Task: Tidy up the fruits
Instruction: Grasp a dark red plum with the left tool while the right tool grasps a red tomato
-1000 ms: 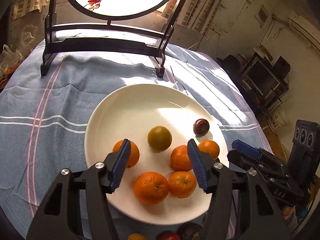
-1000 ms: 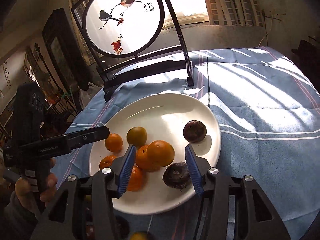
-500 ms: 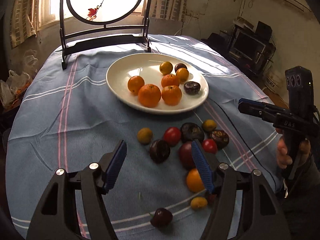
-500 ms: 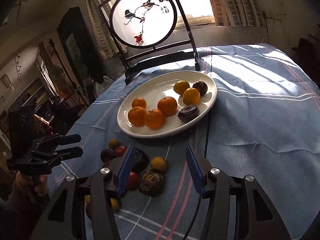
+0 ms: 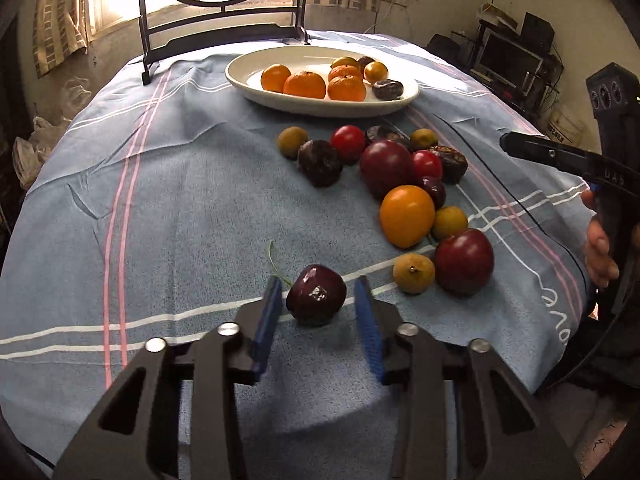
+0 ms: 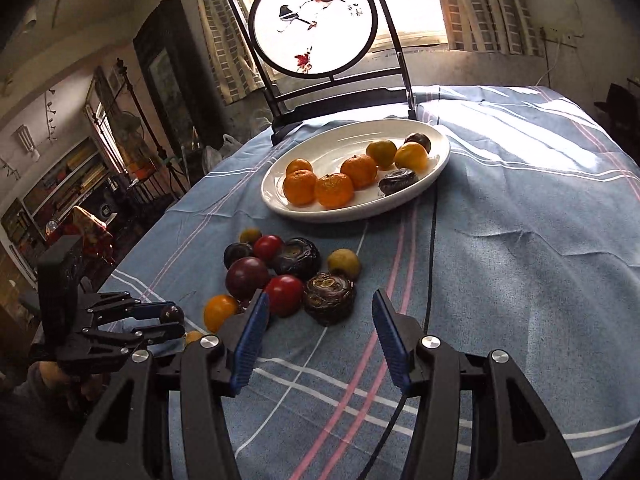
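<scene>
A dark red fruit (image 5: 316,294) with a thin green stem lies alone on the blue cloth. My left gripper (image 5: 318,304) straddles it and its jaws are closing; a thin gap shows at each blue pad. In the right wrist view the left gripper (image 6: 160,322) sits low at the left. My right gripper (image 6: 320,334) hangs open over the cloth, empty, just short of a wrinkled dark fruit (image 6: 329,298). The white plate (image 5: 280,100) holds several mandarins (image 5: 305,85) and two dark fruits. A cluster of loose fruit (image 5: 386,166) lies between plate and grippers.
A black stand with a round painted panel (image 6: 314,20) rises behind the plate (image 6: 280,204). A black cable (image 6: 434,264) runs across the cloth beside the plate. The table edge drops off at the right, where a hand (image 5: 600,248) holds the right gripper (image 5: 520,146).
Both grippers have pulled back from over the plate to the loose fruit nearer the front. The left one has come down around the lone dark red fruit and its jaws have narrowed.
</scene>
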Demonstrator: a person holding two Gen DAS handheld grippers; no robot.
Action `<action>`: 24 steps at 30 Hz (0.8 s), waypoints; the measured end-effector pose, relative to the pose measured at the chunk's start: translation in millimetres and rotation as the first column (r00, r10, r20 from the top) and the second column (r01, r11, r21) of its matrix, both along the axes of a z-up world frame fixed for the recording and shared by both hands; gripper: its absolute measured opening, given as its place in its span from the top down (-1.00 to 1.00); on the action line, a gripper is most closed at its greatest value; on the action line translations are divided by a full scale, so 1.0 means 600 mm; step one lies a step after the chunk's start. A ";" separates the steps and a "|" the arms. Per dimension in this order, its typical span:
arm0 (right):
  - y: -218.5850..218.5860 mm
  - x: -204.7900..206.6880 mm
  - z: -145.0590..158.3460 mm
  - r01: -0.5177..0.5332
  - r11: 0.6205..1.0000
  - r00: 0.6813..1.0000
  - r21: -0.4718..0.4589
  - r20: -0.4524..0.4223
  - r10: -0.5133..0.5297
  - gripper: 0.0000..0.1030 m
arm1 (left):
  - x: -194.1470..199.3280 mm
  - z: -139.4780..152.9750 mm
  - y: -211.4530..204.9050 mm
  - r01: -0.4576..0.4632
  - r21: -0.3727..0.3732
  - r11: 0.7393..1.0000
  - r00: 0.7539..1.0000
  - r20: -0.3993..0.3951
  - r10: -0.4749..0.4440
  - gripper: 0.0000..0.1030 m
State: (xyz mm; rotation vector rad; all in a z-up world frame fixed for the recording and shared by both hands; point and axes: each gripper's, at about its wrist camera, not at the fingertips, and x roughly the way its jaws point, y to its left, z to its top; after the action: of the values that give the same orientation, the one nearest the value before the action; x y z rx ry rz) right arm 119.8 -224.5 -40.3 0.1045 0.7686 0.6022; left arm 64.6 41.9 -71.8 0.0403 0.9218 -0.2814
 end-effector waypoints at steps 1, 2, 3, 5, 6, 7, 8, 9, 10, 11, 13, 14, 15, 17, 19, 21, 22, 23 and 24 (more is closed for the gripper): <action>0.005 -0.006 0.000 -0.021 1.000 1.000 -0.006 -0.002 0.021 -0.05 | -0.003 0.002 0.000 -0.007 -0.007 1.000 1.000 0.010 0.007 0.45; 0.011 -0.013 -0.001 -0.047 0.999 0.999 -0.013 -0.006 0.047 -0.05 | -0.007 0.005 0.000 -0.008 -0.017 1.000 1.000 0.016 0.008 0.45; 0.019 -0.022 -0.003 -0.083 0.996 0.997 -0.023 -0.012 0.083 -0.05 | -0.013 0.010 0.000 -0.009 -0.022 1.000 1.000 0.028 0.009 0.45; 0.042 -0.046 -0.007 -0.174 0.984 0.985 -0.042 -0.020 0.174 -0.04 | -0.024 0.022 0.001 -0.006 -0.036 0.999 0.998 0.057 0.008 0.45; 0.055 -0.060 -0.008 -0.220 0.974 0.975 -0.051 -0.022 0.219 -0.04 | -0.030 0.029 0.003 -0.008 -0.043 0.999 0.998 0.069 0.011 0.45; 0.069 -0.074 -0.009 -0.255 0.965 0.967 -0.064 -0.018 0.254 -0.04 | -0.034 0.036 0.004 -0.013 -0.047 0.999 0.997 0.080 0.017 0.45; 0.081 -0.085 -0.009 -0.276 0.958 0.961 -0.079 -0.010 0.276 -0.04 | -0.036 0.041 0.006 -0.012 -0.051 0.999 0.996 0.085 0.016 0.45; 0.092 -0.093 -0.009 -0.291 0.952 0.956 -0.096 -0.003 0.292 -0.04 | -0.038 0.046 0.006 -0.011 -0.053 0.999 0.996 0.089 0.016 0.45; 0.103 -0.098 -0.010 -0.303 0.947 0.952 -0.108 -0.001 0.305 -0.04 | -0.040 0.049 0.006 -0.012 -0.053 0.999 0.996 0.092 0.017 0.45; 0.112 -0.101 -0.013 -0.313 0.943 0.949 -0.113 -0.007 0.314 -0.04 | -0.042 0.051 0.005 -0.009 -0.055 0.998 0.996 0.094 0.014 0.45; 0.125 -0.097 -0.017 -0.316 0.942 0.949 -0.112 -0.030 0.314 -0.04 | -0.045 0.053 0.006 -0.008 -0.056 0.998 0.995 0.096 0.013 0.45; 0.131 -0.093 -0.020 -0.309 0.944 0.951 -0.118 -0.042 0.306 -0.04 | -0.046 0.054 0.006 -0.007 -0.059 0.998 0.995 0.095 0.013 0.45; 0.137 -0.090 -0.024 -0.302 0.944 0.953 -0.130 -0.049 0.299 -0.03 | -0.047 0.053 0.006 -0.007 -0.061 0.998 0.996 0.093 0.013 0.45; 0.149 -0.084 -0.030 -0.283 0.945 0.959 -0.165 -0.053 0.278 0.02 | -0.047 0.051 0.008 -0.012 -0.065 0.998 0.996 0.091 0.018 0.45; 0.157 -0.082 -0.034 -0.273 0.946 0.962 -0.173 -0.057 0.267 0.15 | -0.047 0.050 0.010 -0.015 -0.070 0.997 0.996 0.090 0.021 0.45; 0.159 -0.083 -0.035 -0.266 0.949 0.964 -0.171 -0.055 0.260 0.26 | -0.047 0.048 0.010 -0.014 -0.073 0.997 0.996 0.088 0.021 0.45; 0.158 -0.084 -0.036 -0.262 0.950 0.965 -0.168 -0.055 0.257 0.27 | -0.046 0.047 0.011 -0.015 -0.073 0.997 0.996 0.087 0.021 0.45; 0.156 -0.084 -0.036 -0.260 0.952 0.966 -0.163 -0.057 0.254 0.27 | -0.046 0.046 0.011 -0.015 -0.074 0.997 0.996 0.086 0.022 0.45; 0.152 -0.084 -0.036 -0.262 0.954 0.965 -0.146 -0.065 0.255 0.27 | -0.045 0.045 0.011 -0.015 -0.077 0.997 0.996 0.084 0.021 0.45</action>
State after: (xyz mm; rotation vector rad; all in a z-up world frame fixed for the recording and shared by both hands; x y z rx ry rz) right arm 69.2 -133.3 -61.7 -0.1277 0.8774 0.7884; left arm 37.4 48.6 -45.0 -0.0262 0.8260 -0.2955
